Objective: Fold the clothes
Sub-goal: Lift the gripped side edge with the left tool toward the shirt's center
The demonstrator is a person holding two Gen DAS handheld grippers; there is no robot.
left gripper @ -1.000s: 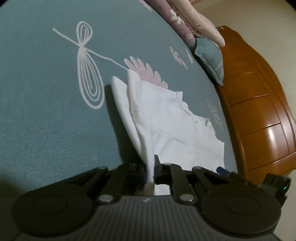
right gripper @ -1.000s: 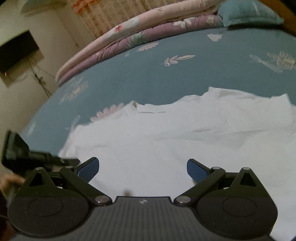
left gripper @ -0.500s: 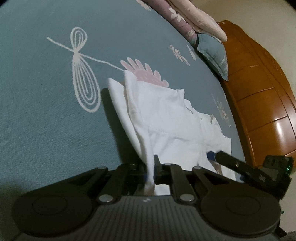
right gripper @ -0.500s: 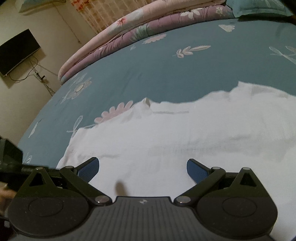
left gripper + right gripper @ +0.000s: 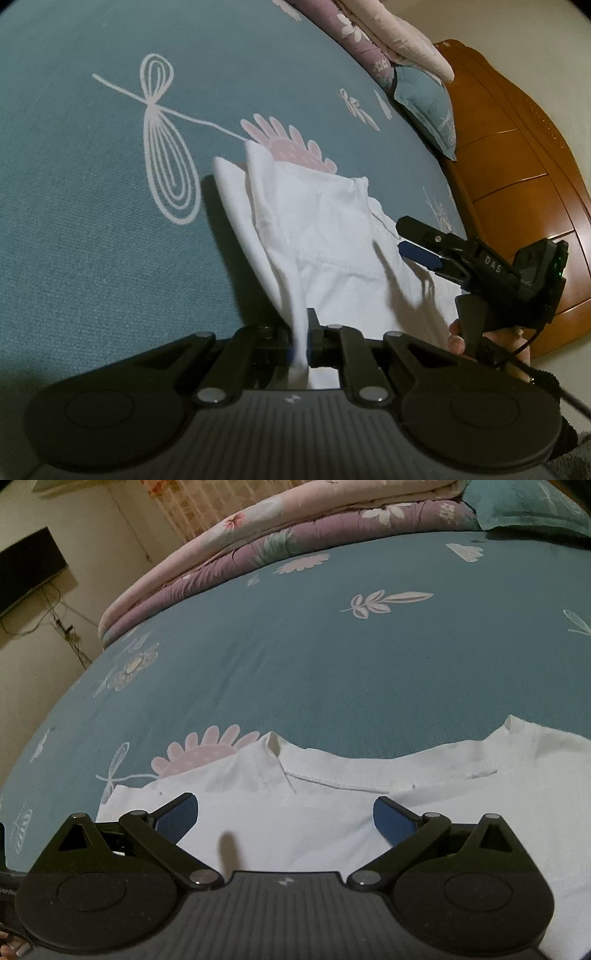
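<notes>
Garment: a white garment (image 5: 332, 236) lies spread on the teal bedsheet (image 5: 92, 221), its stitched hem running across the middle; in the right wrist view the same white cloth (image 5: 332, 830) fills the near part of the bed, one edge reaching a pink flower print (image 5: 199, 753).
Left gripper (image 5: 301, 338): jaws nearly shut, pinching a fold of the white garment – the cloth rises from the bed in a taut ridge straight into the pads.
Right gripper (image 5: 284, 812): jaws spread wide, nothing between them; the blue pads (image 5: 391, 819) sit just above the flat cloth – contact cannot be told.
Right gripper from the left wrist view: its black body (image 5: 480, 258) comes in from the right side, over the far side of the garment, with a hand (image 5: 458, 338) on its grip below.
Bedsheet print: white dragonfly outline (image 5: 162, 140) left of the garment, leaf sprig (image 5: 380, 602) farther up the bed.
Bedding: folded pink and purple quilts (image 5: 277, 535) stacked at the far edge, a teal pillow (image 5: 428, 107) beside them.
Surroundings: wooden headboard (image 5: 517, 177) along the bed's right side; a dark screen (image 5: 26, 568) on the wall.
</notes>
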